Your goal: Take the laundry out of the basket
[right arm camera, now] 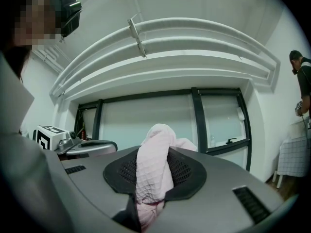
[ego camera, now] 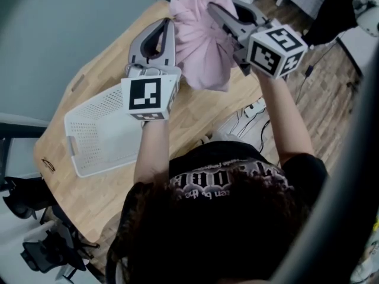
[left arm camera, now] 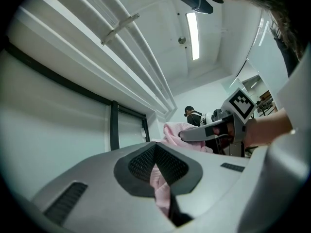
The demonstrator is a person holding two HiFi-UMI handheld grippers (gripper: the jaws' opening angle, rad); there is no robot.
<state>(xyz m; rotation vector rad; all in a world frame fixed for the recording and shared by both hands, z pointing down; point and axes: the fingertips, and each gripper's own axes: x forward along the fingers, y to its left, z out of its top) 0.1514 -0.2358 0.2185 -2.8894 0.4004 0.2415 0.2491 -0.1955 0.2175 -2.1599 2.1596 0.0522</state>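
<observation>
Left claw (ego camera: 169, 28) is shut on only a thin fold of the pink laundry (ego camera: 204, 46); right claw (ego camera: 216, 10) is clamped on a thicker bunch. I judge the thin bite may slip if I pull the claws apart, dropping that side. Cloth: waffle-textured, soft, bunched, hanging between both claws above the table (ego camera: 195, 117), clear of the white basket (ego camera: 68, 129).

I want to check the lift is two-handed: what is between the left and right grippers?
A pink cloth spans the gap, pinched by the left gripper and the right gripper, above the table; the head view shows it.
</observation>
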